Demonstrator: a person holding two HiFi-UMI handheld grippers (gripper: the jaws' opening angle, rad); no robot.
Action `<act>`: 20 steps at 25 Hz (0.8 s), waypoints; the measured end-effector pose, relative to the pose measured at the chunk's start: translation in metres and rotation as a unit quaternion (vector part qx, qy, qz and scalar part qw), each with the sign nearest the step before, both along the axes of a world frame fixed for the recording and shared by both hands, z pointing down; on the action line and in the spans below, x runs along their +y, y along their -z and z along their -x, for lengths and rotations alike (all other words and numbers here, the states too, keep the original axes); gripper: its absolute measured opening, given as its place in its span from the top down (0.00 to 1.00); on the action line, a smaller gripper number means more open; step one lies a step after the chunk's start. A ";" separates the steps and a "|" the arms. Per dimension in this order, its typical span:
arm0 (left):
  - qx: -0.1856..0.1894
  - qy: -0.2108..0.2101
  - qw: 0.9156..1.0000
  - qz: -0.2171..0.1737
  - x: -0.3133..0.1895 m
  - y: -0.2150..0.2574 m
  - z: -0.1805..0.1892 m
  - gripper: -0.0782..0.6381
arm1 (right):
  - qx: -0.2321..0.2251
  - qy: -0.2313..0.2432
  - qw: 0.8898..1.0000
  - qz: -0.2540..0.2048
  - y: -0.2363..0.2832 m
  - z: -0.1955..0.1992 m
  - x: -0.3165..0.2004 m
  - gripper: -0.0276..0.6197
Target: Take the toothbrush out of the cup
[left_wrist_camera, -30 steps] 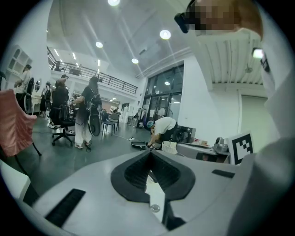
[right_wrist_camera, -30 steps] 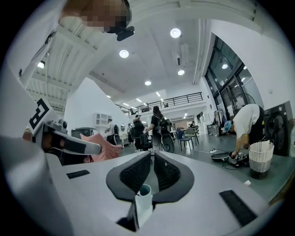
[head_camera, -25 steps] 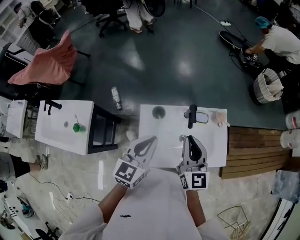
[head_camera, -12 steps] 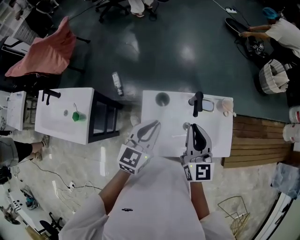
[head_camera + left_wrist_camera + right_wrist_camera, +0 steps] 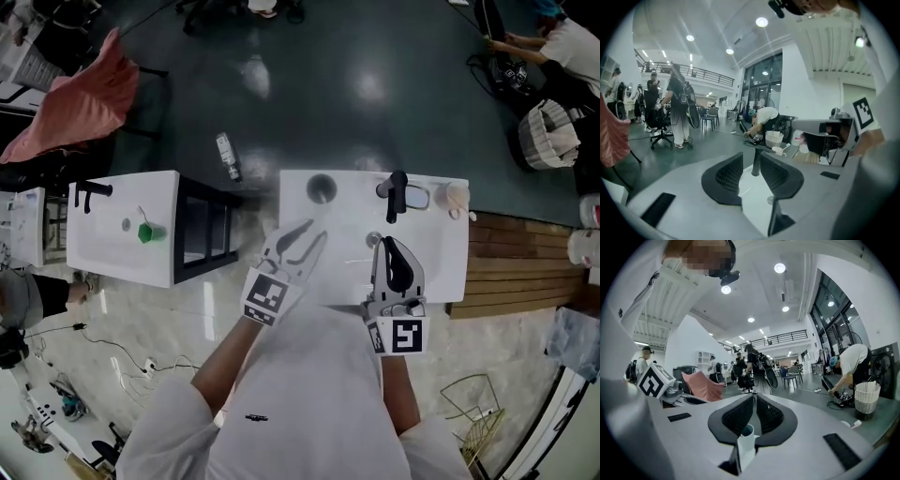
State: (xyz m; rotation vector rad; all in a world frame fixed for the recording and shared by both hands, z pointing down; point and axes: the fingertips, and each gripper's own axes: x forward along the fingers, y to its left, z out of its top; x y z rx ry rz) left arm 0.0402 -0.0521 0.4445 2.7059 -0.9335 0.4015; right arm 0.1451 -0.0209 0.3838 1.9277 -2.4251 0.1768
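Since the earlier frame the left gripper (image 5: 313,236) has eased a little further in over the white sink counter (image 5: 437,268). Its jaws, closed then, have just been opening. They now stand partly apart with nothing between them, and only the basin and the black faucet (image 5: 398,195) show in the gap. Nearest the camera, the person's white-sleeved arms run up to the two marker cubes. The right gripper (image 5: 388,244) is beside the left one, over the front of the basin. Its claw is pressed together with nothing gripped, and its tip is just short of the drain (image 5: 374,240). Behind the drain the faucet stands upright at the back edge, with an oval dish (image 5: 413,198) just beside it on the right. A grey round cup-like thing (image 5: 322,188) sits at the back left of the counter. The task's cup (image 5: 456,196) stands in the back right corner, well apart from both grippers. The toothbrush (image 5: 787,146) is in it, its handle leaning out over the rim. To the right of the counter lies wooden decking (image 5: 525,272). To the left stands a second white counter (image 5: 112,262) with a small green cup (image 5: 147,232) on it. Farther off, on the dark floor, are a pink cloth (image 5: 80,98) draped on a chair and a woven basket (image 5: 548,136)
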 end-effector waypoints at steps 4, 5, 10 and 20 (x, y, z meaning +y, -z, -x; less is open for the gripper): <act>-0.018 -0.021 1.000 -0.008 -0.008 -0.015 -0.006 0.74 | -0.001 -0.003 1.000 0.005 -0.007 -0.001 -0.005 0.95; -0.024 -0.026 0.999 -0.010 -0.009 -0.019 -0.008 0.73 | -0.002 -0.003 1.000 0.006 -0.009 -0.001 -0.006 0.95; -0.050 -0.056 0.997 -0.013 -0.014 -0.042 -0.012 0.69 | -0.004 -0.002 1.000 0.012 -0.014 0.005 -0.009 0.95; -0.096 -0.079 0.992 -0.010 -0.025 -0.082 -0.020 0.69 | 0.000 -0.003 1.000 0.025 -0.024 0.003 -0.010 0.95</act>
